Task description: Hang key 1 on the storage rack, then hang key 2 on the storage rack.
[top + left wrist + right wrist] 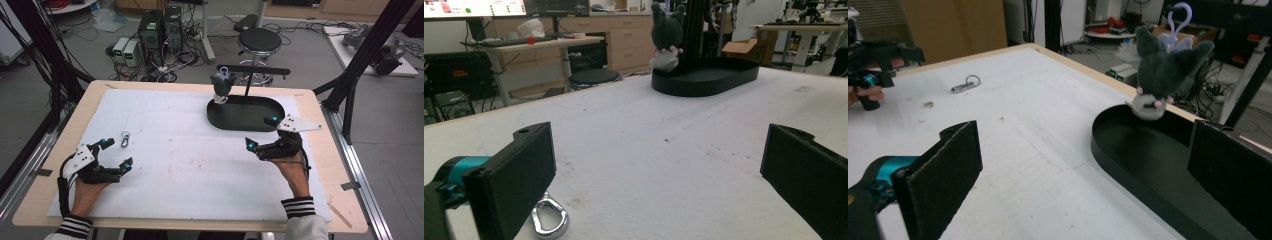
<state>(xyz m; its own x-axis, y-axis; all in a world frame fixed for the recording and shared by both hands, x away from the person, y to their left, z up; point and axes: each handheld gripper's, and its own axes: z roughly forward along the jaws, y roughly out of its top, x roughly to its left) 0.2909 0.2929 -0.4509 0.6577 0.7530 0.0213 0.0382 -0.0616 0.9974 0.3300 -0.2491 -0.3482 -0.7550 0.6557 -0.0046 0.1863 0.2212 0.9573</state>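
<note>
— Where is the carabiner clip?
— Flat on the white mat over the counter, at its left side, just beside the left hand-held gripper. In the left gripper view it lies by the left jaw, untouched.
— And that hand-held gripper?
— Jaws spread wide, nothing between them, low over the mat.
— The right hand-held gripper?
— Also wide apart and empty, at the near edge of the black oval tray.
— What else is at the tray?
— A dark plush keychain toy with a lilac loop at the tray's far rim, beside the black stand rising from it.
</note>
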